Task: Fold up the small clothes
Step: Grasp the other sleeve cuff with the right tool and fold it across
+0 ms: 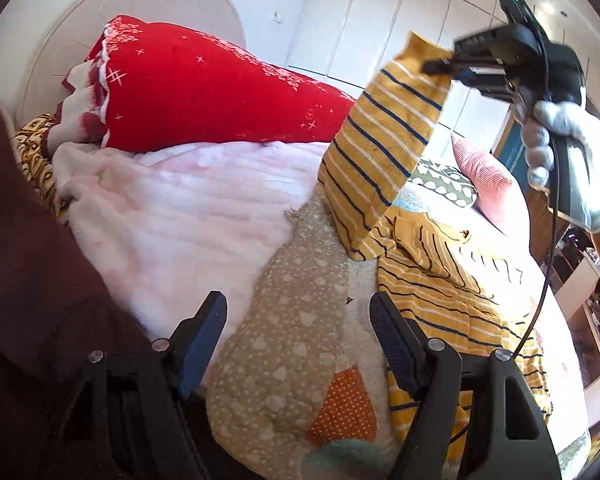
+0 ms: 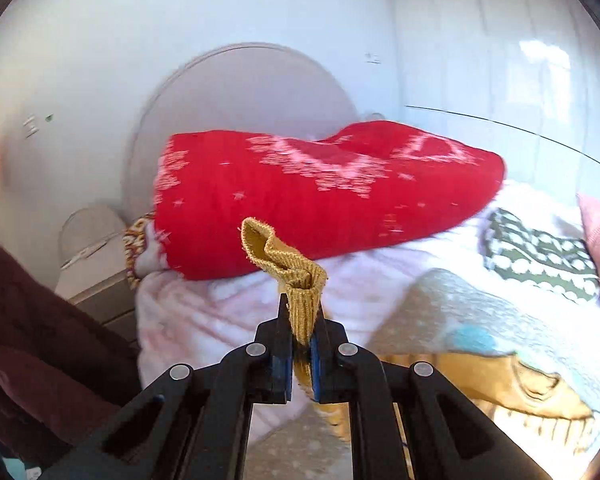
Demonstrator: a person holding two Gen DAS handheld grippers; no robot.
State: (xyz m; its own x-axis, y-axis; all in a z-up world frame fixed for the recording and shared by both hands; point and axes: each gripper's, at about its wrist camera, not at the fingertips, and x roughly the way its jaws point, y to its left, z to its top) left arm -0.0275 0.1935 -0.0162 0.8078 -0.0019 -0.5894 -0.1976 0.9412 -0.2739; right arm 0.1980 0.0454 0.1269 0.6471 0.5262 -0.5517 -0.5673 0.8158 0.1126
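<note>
A small mustard-yellow shirt with navy and white stripes [image 1: 440, 292] lies on the bed. My right gripper [image 1: 432, 65] is shut on the ribbed cuff of its sleeve [image 1: 380, 148] and holds the sleeve up, high above the bed. In the right wrist view the mustard cuff [image 2: 296, 280] is pinched in my right gripper [image 2: 302, 320]. My left gripper [image 1: 296, 312] is open and empty, low over the beige patterned bedcover, just left of the shirt's body.
A red folded blanket [image 1: 204, 92] lies on a pale pink fleece blanket [image 1: 180, 216] at the head of the bed, before a round white headboard [image 1: 60, 60]. A pink pillow [image 1: 488, 176] and a green patterned cushion [image 2: 540, 256] lie at the right. White wardrobes stand behind.
</note>
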